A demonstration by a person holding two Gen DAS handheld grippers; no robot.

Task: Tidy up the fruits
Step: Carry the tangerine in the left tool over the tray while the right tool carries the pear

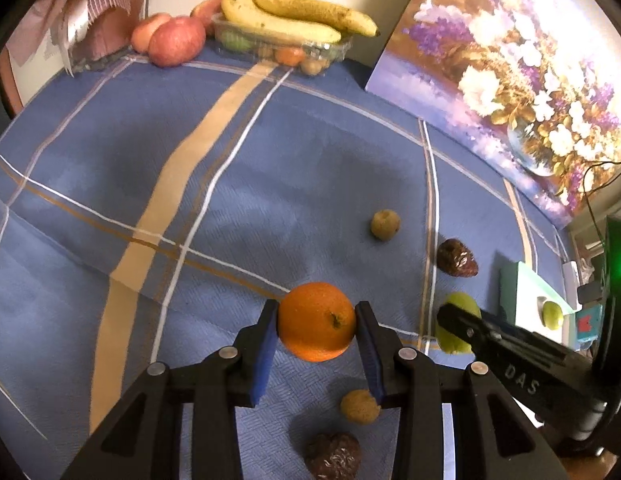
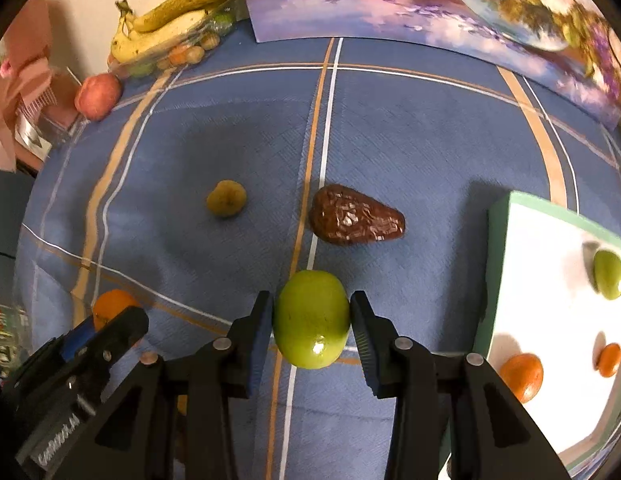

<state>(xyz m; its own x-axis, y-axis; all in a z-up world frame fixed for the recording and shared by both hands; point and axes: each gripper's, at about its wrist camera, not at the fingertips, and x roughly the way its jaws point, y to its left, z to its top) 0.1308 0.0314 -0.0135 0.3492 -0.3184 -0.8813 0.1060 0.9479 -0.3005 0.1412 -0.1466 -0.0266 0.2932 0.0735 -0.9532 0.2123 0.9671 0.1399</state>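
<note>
My left gripper (image 1: 316, 326) is shut on a small orange (image 1: 315, 320), held just above the blue cloth. My right gripper (image 2: 311, 322) is shut on a green fruit (image 2: 311, 318), both pads against its sides. In the left wrist view the right gripper (image 1: 454, 320) shows at the right with the green fruit (image 1: 462, 304) partly hidden behind it. The right wrist view shows the left gripper (image 2: 106, 332) at lower left, holding the orange (image 2: 110, 304). A white tray with a green rim (image 2: 542, 264) at the right holds a green fruit (image 2: 608, 274) and two oranges (image 2: 521, 376).
Loose on the checked blue cloth (image 1: 270, 184) lie two yellowish round fruits (image 1: 385, 225) (image 1: 359, 407) and two wrinkled brown fruits (image 1: 456, 258) (image 1: 332, 456). At the back stand apples (image 1: 176, 40), a clear box with bananas (image 1: 286, 16) and a flower painting (image 1: 510, 72).
</note>
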